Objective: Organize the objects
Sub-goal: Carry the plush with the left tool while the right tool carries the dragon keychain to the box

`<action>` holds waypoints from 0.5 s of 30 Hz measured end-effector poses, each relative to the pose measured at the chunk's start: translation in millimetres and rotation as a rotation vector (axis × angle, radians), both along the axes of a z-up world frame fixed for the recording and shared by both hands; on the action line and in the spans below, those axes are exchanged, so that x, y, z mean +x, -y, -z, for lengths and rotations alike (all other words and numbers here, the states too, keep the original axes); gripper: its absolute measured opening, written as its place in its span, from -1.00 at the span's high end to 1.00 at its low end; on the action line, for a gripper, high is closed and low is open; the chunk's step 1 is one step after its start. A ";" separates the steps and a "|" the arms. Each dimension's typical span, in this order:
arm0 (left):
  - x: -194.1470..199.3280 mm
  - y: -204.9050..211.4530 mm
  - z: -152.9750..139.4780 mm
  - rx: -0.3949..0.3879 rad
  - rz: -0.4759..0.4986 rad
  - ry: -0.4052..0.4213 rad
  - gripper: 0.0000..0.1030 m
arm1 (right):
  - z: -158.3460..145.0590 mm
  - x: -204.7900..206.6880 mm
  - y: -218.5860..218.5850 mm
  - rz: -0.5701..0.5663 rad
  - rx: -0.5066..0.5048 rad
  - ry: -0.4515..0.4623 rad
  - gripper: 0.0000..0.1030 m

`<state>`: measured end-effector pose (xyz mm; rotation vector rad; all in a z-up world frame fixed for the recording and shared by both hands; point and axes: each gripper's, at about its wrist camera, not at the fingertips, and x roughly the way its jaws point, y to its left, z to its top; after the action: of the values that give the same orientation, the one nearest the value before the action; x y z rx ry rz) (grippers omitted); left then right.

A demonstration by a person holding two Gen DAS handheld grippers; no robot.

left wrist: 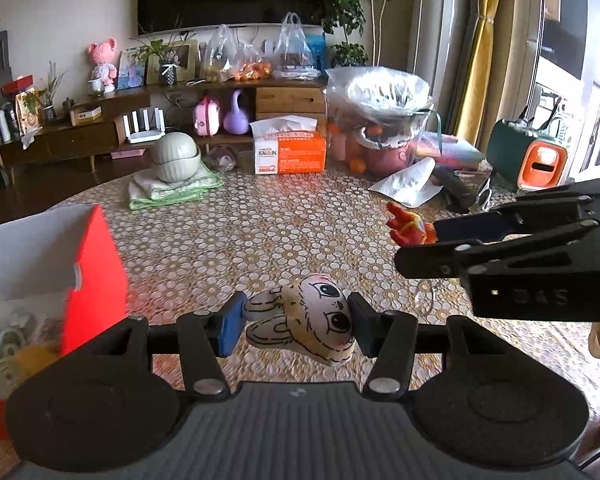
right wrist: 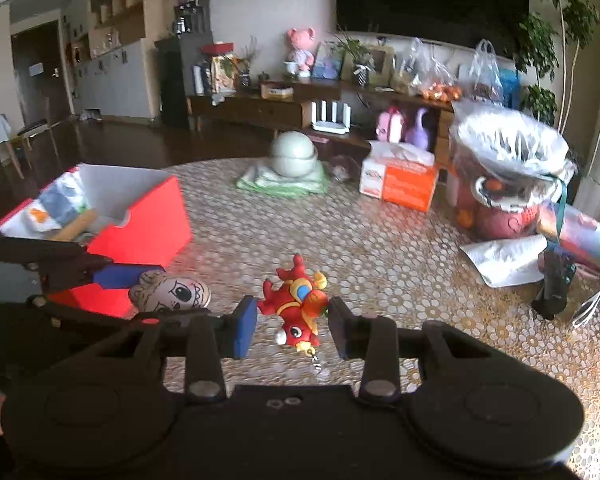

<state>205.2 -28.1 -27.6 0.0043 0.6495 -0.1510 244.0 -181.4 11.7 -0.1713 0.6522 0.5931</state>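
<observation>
Bunny plush (left wrist: 304,318) clamped in L tool (left wrist: 298,320); R tool (right wrist: 292,326) apart, straddling red toy (right wrist: 296,306).

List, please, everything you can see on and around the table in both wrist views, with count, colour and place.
rabbit plush: one, cream, between the left gripper's fingers.
red toy figure: one, red with yellow and blue, between the right gripper's fingers.
red box: one, red outside, white inside, table's left side, holding assorted items.
tissue box: one, orange and white, far edge of the table.
bowls: two stacked, pale green, on a folded green cloth.
plastic-covered basket: one, clear wrap over pink, far right.
silver pouch: one, right side.
table: one, gold and white floral cover.
left gripper: black, blue pad, shut on the plush.
right gripper: black, blue pad, around the toy.
</observation>
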 end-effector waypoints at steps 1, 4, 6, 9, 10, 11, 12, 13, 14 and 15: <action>-5.5 -3.3 -4.2 -0.004 -0.002 0.001 -0.05 | -3.2 -5.9 -1.5 -0.004 0.001 0.001 0.27; -20.0 -12.0 -14.1 -0.006 -0.002 0.000 -0.05 | -11.1 -22.9 -6.1 -0.020 -0.002 0.008 0.27; -29.1 -17.7 -19.9 -0.003 0.002 0.000 -0.05 | -15.4 -33.0 -11.3 -0.031 -0.008 0.010 0.27; -43.2 -27.7 -28.9 0.010 0.009 0.004 -0.05 | -21.6 -46.7 -18.2 -0.044 -0.012 0.015 0.27; -47.1 -31.2 -31.5 0.013 0.012 0.006 -0.05 | -23.1 -50.2 -20.6 -0.047 -0.014 0.017 0.27; -51.4 -35.3 -34.6 0.017 0.014 0.008 -0.05 | -25.2 -53.8 -23.3 -0.049 -0.013 0.020 0.27; -55.4 -38.8 -36.2 0.019 0.016 0.009 -0.05 | -27.7 -56.9 -26.0 -0.054 -0.010 0.021 0.27; -59.1 -43.6 -39.1 0.023 0.015 0.011 -0.05 | -30.1 -59.6 -29.0 -0.060 -0.006 0.022 0.27; -62.6 -47.7 -41.4 0.028 0.014 0.013 -0.05 | -31.9 -62.4 -31.9 -0.064 -0.004 0.023 0.27; -65.9 -52.8 -43.7 0.033 0.012 0.015 -0.05 | -34.0 -64.5 -35.4 -0.070 -0.003 0.024 0.27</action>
<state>139.2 24.7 16.2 0.0408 0.6368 -0.1518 179.5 -146.1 45.7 -0.2041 0.6253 0.6565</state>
